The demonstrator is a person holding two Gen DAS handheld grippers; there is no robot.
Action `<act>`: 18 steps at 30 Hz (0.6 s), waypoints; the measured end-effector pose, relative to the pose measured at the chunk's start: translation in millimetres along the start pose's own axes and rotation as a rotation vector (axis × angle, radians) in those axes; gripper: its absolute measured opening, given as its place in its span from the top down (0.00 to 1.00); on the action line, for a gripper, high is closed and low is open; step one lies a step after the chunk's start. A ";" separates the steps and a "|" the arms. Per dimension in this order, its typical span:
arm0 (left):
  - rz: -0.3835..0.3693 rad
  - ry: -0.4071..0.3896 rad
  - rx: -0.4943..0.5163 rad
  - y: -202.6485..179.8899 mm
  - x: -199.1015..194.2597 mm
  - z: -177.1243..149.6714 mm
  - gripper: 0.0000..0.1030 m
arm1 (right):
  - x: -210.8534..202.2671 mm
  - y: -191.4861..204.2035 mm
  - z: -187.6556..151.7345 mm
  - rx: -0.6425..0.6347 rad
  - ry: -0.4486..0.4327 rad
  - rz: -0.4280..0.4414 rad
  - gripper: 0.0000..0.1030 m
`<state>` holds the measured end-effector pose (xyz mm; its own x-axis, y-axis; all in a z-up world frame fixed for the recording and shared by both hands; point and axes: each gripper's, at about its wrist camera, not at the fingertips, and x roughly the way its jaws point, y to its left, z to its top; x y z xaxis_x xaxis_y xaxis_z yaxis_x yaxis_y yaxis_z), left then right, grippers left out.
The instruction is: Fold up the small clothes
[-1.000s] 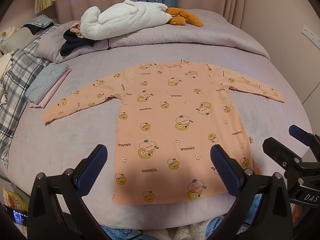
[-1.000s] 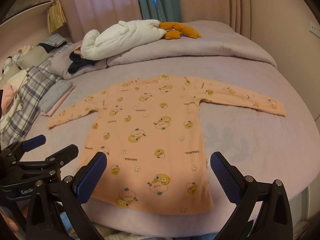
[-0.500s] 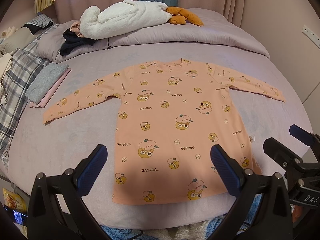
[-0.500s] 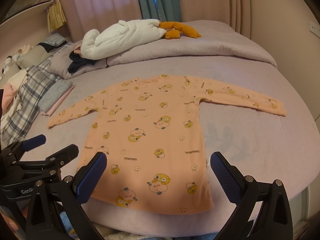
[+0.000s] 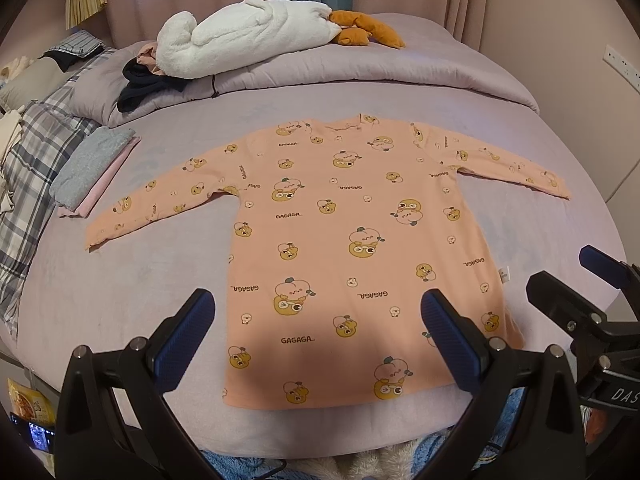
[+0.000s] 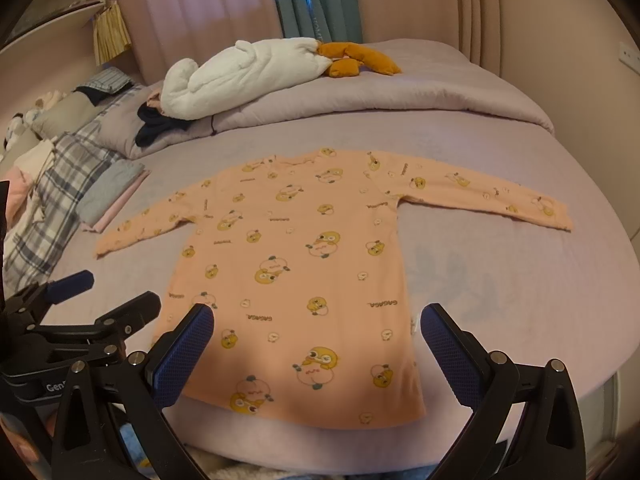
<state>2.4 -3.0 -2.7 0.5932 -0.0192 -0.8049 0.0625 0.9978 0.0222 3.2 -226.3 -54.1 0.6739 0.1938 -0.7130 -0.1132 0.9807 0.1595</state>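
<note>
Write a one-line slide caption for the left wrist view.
Open left hand-held gripper above a peach long-sleeved top spread flat on the bed.

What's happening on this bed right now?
A person holds a gripper in each hand above the near edge of the bed. A peach long-sleeved shirt lies flat, sleeves spread, not yet folded. The left gripper and right gripper are both open and touch nothing.

From my feed, the peach shirt [image 5: 344, 240] has "GAGAGA" printed all over it. The right gripper's [image 5: 600, 304] body at 4 o'clock shows "DAS", cut off. The left gripper's [image 6: 72, 320] body at 8 o'clock reads "Gen", also cut off.
</note>
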 end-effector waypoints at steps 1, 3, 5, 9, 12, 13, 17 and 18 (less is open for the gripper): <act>0.000 0.000 0.000 -0.1 -0.1 -0.1 0.00 | 0.0 0.0 0.0 0.000 0.000 0.000 0.01; -0.001 0.001 0.000 -0.1 -0.1 -0.1 0.00 | 0.2 -0.1 0.0 0.000 0.000 -0.001 0.01; 0.000 0.001 0.000 -0.2 -0.1 -0.2 0.00 | 0.3 -0.1 0.0 0.001 0.001 0.000 0.01; 0.002 0.000 0.002 -0.7 -0.1 0.4 0.00 | 0.5 0.0 0.0 0.000 0.002 0.000 0.01; 0.003 0.002 0.001 -1.0 0.9 0.1 0.00 | 0.8 -0.2 0.0 0.002 0.005 0.001 0.01; 0.004 0.003 0.000 -1.0 1.3 0.2 0.00 | 0.5 0.1 0.0 0.002 0.006 0.002 0.01; 0.006 0.007 0.000 -1.8 2.6 0.1 0.00 | 1.1 -0.6 0.1 0.003 0.008 0.003 0.01; 0.006 0.006 0.000 -1.7 2.6 0.2 0.00 | 2.0 -1.0 -0.1 0.004 0.009 0.004 0.01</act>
<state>3.9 -4.8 -4.7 0.5887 -0.0126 -0.8083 0.0587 0.9979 0.0272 4.7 -226.9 -55.7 0.6671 0.1978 -0.7182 -0.1132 0.9798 0.1647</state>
